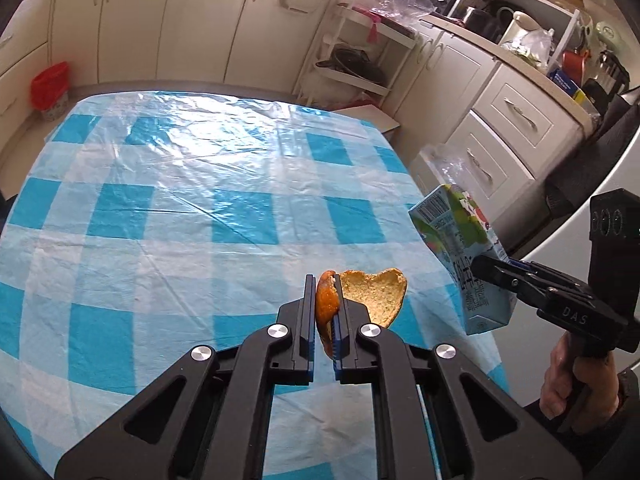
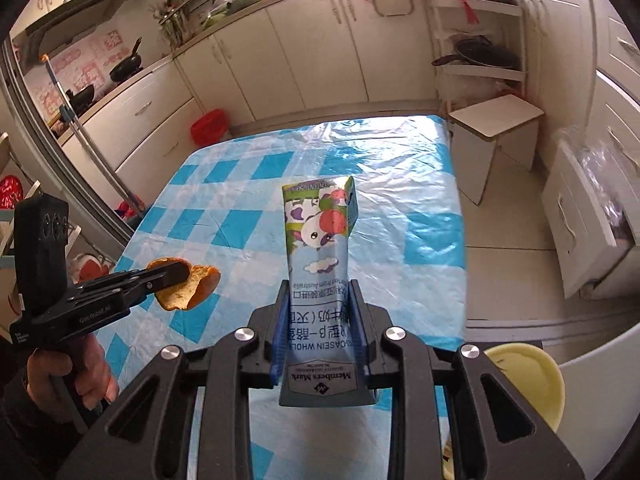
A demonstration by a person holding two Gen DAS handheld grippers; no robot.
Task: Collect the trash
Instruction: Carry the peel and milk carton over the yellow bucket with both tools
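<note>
Left gripper (image 1: 324,312) clamped on orange peel (image 1: 372,296); right gripper (image 2: 318,316), at 3 o'clock, gripping milk carton (image 2: 320,236) above bench (image 1: 160,184).

Left hand-held gripper (image 1: 324,312) is up over the near part of the worktop (image 1: 180,184), a piece of peel (image 1: 360,296) pinched between its fingers. To its right, off the worktop's right edge, the right hand-held gripper (image 2: 318,308) holds a milk carton (image 2: 320,248). Beyond the far edge, a bin (image 2: 208,126) on the floor at far left, a stool (image 2: 492,136) at far right, cabinets (image 1: 200,20) behind.
</note>
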